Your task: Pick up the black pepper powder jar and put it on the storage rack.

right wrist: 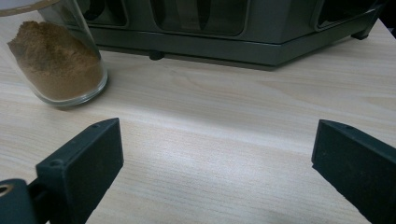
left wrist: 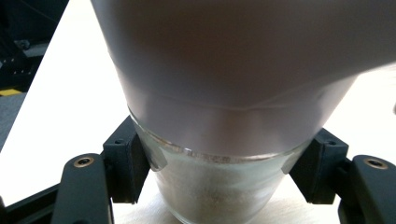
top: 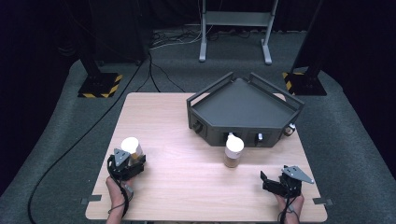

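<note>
Jar (left wrist: 219, 186) is pinched by the left gripper's (top: 127, 164) jaws for lifting; the right gripper's (right wrist: 212, 154) jaws are spread, idle.

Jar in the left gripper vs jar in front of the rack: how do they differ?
The left jar is clamped between the left gripper jaws; the middle jar stands free on the table, with the open right gripper well apart from it. The left jar holds pale, whitish powder; the middle jar holds brown powder. The left jar sits near the table's left edge; the middle one stands just before the dark rack. Both are clear glass with white lids.
</note>
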Tool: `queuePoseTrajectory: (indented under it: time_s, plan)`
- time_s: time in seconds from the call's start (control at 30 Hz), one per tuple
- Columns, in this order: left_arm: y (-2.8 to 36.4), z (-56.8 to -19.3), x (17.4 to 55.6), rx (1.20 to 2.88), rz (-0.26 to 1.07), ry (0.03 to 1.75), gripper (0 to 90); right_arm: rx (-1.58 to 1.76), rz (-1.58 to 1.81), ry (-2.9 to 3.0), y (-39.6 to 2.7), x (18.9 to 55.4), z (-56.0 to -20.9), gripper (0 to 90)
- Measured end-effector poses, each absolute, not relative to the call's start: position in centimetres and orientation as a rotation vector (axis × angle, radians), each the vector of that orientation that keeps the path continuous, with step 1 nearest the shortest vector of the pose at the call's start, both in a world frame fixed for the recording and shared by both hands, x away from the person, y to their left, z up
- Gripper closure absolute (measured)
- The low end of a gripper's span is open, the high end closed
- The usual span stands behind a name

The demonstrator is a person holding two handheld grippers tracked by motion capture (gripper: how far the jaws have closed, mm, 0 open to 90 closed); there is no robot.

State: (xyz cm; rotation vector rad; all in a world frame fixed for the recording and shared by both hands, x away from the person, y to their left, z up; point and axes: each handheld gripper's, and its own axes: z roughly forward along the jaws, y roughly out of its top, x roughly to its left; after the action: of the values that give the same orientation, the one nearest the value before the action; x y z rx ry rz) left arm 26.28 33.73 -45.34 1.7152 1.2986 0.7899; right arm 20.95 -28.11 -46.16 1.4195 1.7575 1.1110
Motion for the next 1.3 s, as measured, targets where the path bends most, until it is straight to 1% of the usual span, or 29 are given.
queuePoseTrajectory:
  time_s: [0.2, 0.9, 1.3]
  plan:
    - [33.4, -44.8, 26.6, 1.712, 0.774, 1.277, 30.9, 1.419, 1.116, 1.754, -28.1, 20.9, -46.2, 1.0]
    - [30.3, -43.3, 28.3, 1.787, 0.729, 1.165, 30.9, 1.418, 1.129, 1.751, -28.3, 20.8, -46.3, 1.0]
    - [29.1, -42.1, 29.2, 1.802, 0.723, 1.12, 30.9, 1.415, 1.135, 1.754, -28.4, 20.8, -46.3, 1.0]
